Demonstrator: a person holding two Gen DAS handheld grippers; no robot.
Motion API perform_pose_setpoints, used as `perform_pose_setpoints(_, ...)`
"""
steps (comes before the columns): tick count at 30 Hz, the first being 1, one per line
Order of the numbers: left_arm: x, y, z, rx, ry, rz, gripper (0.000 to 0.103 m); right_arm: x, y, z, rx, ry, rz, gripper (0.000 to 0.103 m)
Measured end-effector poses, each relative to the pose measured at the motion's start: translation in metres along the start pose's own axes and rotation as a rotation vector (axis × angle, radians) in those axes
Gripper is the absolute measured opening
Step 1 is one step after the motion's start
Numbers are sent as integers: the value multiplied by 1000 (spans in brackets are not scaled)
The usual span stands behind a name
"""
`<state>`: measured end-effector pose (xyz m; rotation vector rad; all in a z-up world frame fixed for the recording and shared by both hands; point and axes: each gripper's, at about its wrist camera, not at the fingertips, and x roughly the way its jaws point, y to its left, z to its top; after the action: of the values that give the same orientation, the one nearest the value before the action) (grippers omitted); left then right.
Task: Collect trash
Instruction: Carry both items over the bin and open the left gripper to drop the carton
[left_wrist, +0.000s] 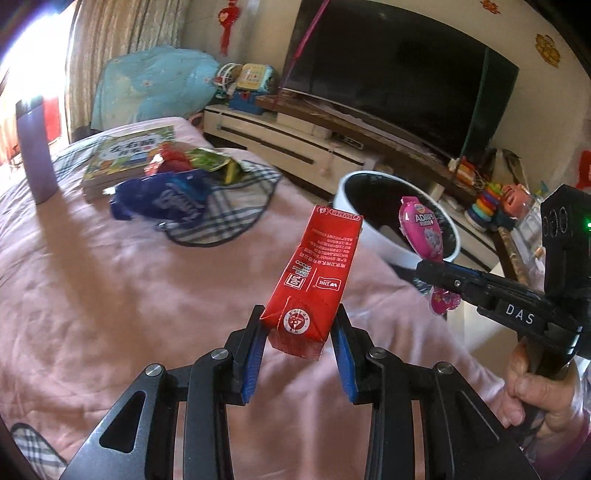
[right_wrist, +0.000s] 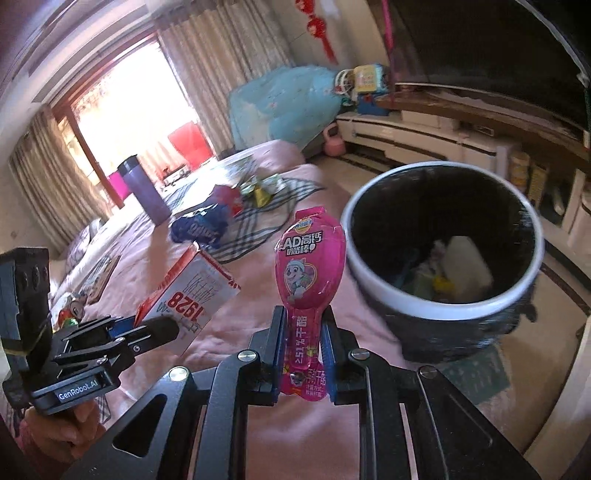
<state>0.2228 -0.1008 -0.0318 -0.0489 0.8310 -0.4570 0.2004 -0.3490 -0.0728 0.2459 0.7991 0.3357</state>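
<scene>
So the red carton (left_wrist: 314, 280) is sitting clamped by its bottom end in the left gripper (left_wrist: 299, 332), hanging over the pink bed (left_wrist: 110, 295) near its edge; the pink snack wrapper (right_wrist: 308, 273) is pinched by its narrow tail in the right gripper (right_wrist: 303, 350), poking upright just beside the bin (right_wrist: 443, 310). The bin is standing on the floor right against the bed's edge, mouth open, and a few bits are already lying in the bottom; so I'm guessing some collecting is done and these two are about to go in.

Still waiting back toward the bed's far side: a blue wrapper (left_wrist: 166, 199), a red wrapper (left_wrist: 168, 160) and a green packet (left_wrist: 212, 162), all bunched on a plaid cloth (left_wrist: 240, 206); a picture book (left_wrist: 125, 155) is lying next to them and a purple tumbler (left_wrist: 35, 155) is standing near the far edge, probably not trash. Nothing's really blocking the bin; the two grippers are just crowding each other a bit.
</scene>
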Motion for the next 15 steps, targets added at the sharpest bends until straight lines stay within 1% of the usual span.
perform_pose_setpoints(7, 8, -24, 9, 20, -4, -20, 33, -20, -29, -1, 48, -35, -35, 17)
perform_pose_setpoints(15, 16, -38, 16, 30, -8, -29, 33, -29, -46, -1, 73, -52, -51, 17)
